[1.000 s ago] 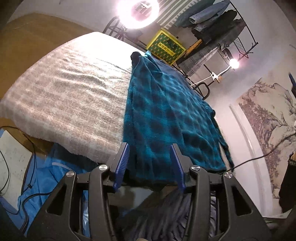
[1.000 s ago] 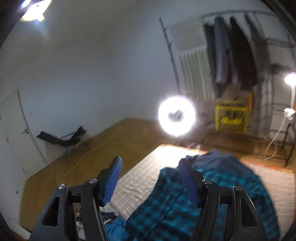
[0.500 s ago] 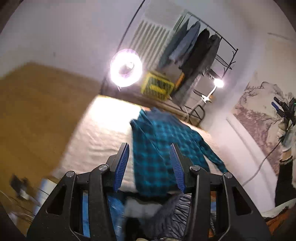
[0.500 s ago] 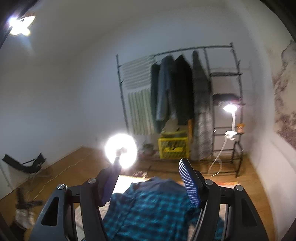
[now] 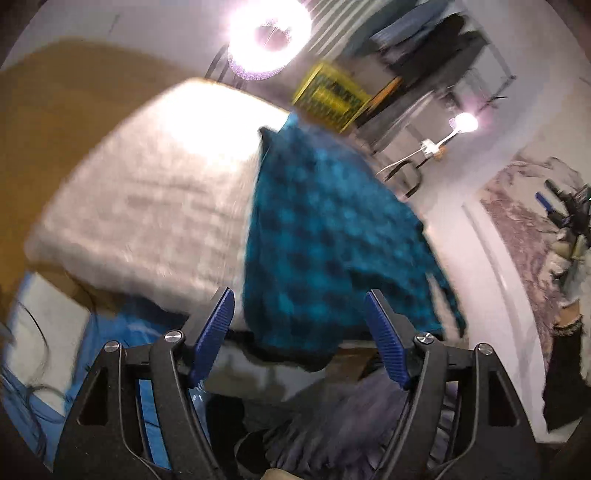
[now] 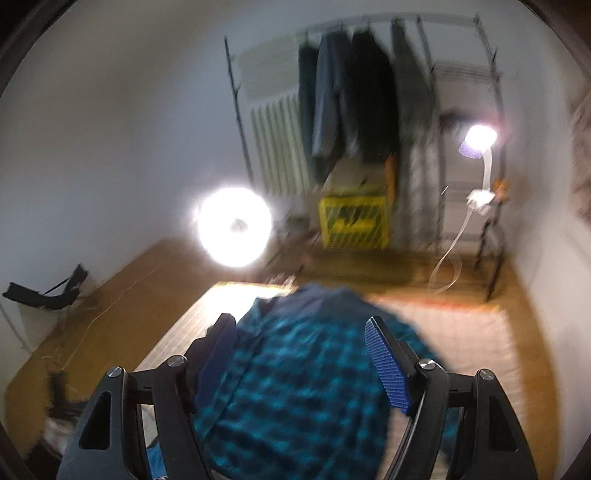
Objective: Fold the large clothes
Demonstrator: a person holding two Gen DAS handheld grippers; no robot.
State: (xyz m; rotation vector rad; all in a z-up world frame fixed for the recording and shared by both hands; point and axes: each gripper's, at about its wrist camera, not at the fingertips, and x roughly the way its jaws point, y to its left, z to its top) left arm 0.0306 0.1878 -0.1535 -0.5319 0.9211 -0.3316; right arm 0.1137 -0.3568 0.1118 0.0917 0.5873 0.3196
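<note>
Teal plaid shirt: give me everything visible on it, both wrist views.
The plaid shirt is teal with dark checks, soft and flannel-like as it looks. It lies spread on the pale mattress, collar end toward the ring light, one sleeve trailing off the edge by the wall. It is rumpled, not yet folded compactly. Neither gripper touches it. Blur hides buttons and seams.

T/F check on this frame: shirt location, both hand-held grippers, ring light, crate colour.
1. The teal-and-black checked flannel shirt lies on the pale woven mattress. True.
2. The left hand-held gripper is clamped on the shirt. False: its jaws have just been opening, with nothing between them.
3. The right hand-held gripper is open and empty. True.
4. The round ring light is off. False: it glows brightly.
5. The slatted plastic crate is red. False: it is yellow.
</note>
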